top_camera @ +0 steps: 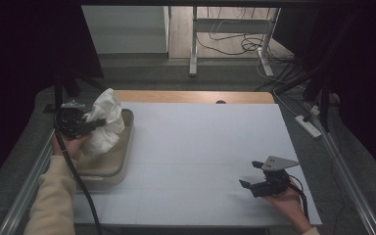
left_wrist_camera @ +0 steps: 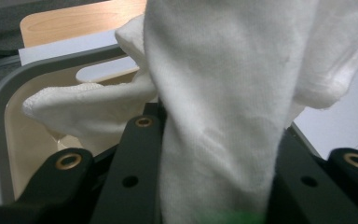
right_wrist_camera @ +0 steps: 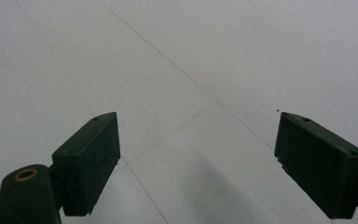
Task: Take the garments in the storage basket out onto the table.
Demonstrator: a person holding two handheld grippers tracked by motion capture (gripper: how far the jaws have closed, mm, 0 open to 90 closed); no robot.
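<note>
A white cloth (top_camera: pixel 104 122) is bunched up over a beige tray with a grey rim (top_camera: pixel 120 169) at the table's left. My left gripper (top_camera: pixel 98 125) is shut on the cloth, holding it above the tray. In the left gripper view the white cloth (left_wrist_camera: pixel 223 116) runs up between the black jaws, with the tray (left_wrist_camera: pixel 0 116) behind it. My right gripper (top_camera: pixel 252 175) rests low over the white table at the front right, its jaws wide apart. Nothing lies between the jaws of the right gripper (right_wrist_camera: pixel 198 163), just bare table.
The white tabletop (top_camera: pixel 200 147) has a wooden strip (top_camera: pixel 191 96) along its far edge. Beyond it stand a desk frame and loose cables (top_camera: pixel 235 41) on the floor. A power strip (top_camera: pixel 309 125) lies off the right side.
</note>
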